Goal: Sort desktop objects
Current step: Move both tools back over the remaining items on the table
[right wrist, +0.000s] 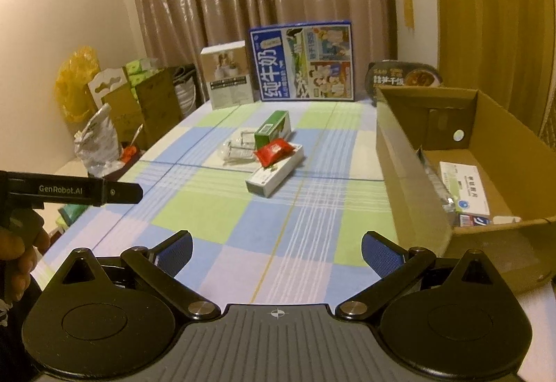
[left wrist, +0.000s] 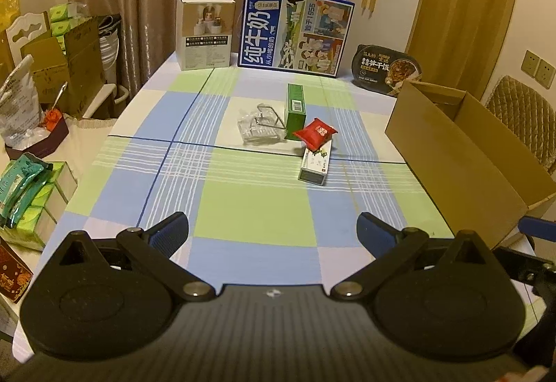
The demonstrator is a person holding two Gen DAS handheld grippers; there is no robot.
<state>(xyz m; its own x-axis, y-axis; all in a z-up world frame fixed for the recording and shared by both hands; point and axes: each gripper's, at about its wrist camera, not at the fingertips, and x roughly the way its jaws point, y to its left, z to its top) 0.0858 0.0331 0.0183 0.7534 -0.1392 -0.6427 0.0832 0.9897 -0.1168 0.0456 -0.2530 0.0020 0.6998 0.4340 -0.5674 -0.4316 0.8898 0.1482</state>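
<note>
Left gripper [left wrist: 272,232]: jaws spread wide, nothing between them, hovering over the near end of the table [left wrist: 253,208]. Right gripper [right wrist: 276,255]: same, jaws wide apart and empty, low over the near table edge.

Ahead of both sets of jaws, mid-table, sits a small cluster:
- green box [left wrist: 295,111], lying lengthwise, farthest of the group
- red packet [left wrist: 315,133], resting on top of the far end of the white box and touching the green box
- white box [left wrist: 314,166], lying flat, nearest to the jaws, angled
- clear bag [left wrist: 259,126] with a wire part inside, just left of the green box, touching it

Cardboard box [right wrist: 410,173] is open-topped, right of the right jaws and right-ahead of the left jaws, at the table's right edge. Right wrist view shows several flat packs [right wrist: 464,187] already lying on its floor; exact count unclear.

Far end of the table, well beyond the jaws: blue milk carton case [left wrist: 295,31] upright, a white carton [left wrist: 205,31] to its left, a black meal tray [left wrist: 387,67] propped to its right.

In the right wrist view, the left gripper body shows at the left edge, held by a hand [right wrist: 15,253]. Left of the table: stacked cartons and bags, off the work area.
</note>
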